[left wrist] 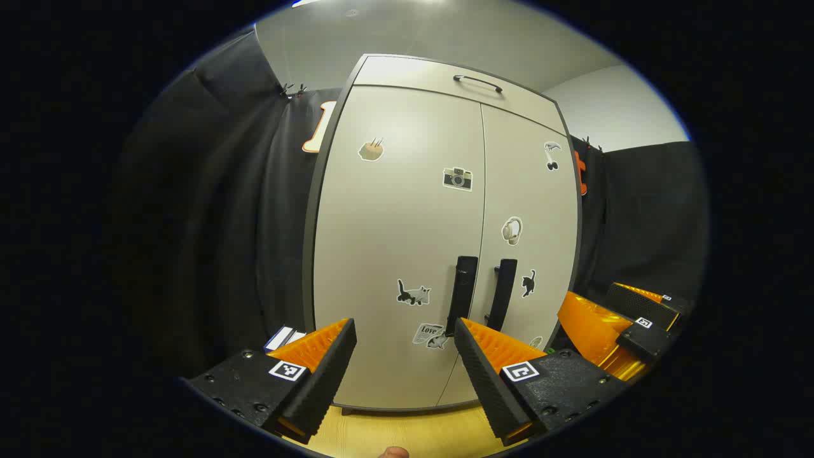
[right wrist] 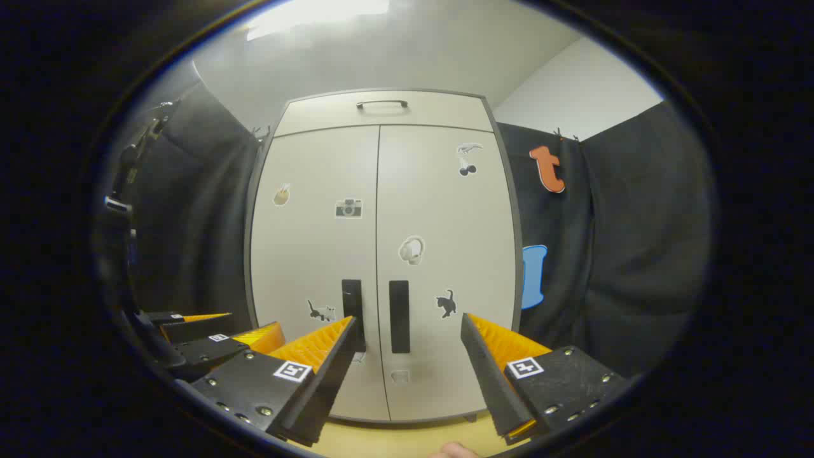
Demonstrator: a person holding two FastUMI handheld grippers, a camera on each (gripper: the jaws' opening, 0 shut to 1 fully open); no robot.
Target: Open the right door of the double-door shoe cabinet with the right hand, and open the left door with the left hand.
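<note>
Shoe cabinet (right wrist: 381, 254) stands upright against the far wall of the booth, on a pale wooden floor (left wrist: 394, 432). Both doors closed, meeting at a thin centre seam. Above them a drawer front with a small bar handle (right wrist: 381, 103).

Right door (right wrist: 445, 267) and left door (right wrist: 311, 254) each carry a dark vertical handle low down, just beside the seam: right handle (right wrist: 399, 316), left handle (right wrist: 351, 305). The handles sit close together, so both can be reached from the middle and each door swung outward from there.

Right gripper (right wrist: 407, 356): fingers spread wide, nothing between them. Held short of the cabinet, apart from it, aimed roughly at the right handle, which lies in the gap between its fingers. Judged to be lining up for the first pull.

Left gripper (left wrist: 407, 356): also wide open and empty, apart from the doors. In the left gripper view the left handle (left wrist: 463, 294) sits just above its right finger, so it is a little off line. The right gripper (left wrist: 626, 324) shows at far right here, alongside.

Stickers (left wrist: 413, 294) scattered on both doors; no bearing on the grasp.

Nothing opened yet. Next move probably needs a closer approach and fingers turned to straddle the upright handle.
</note>
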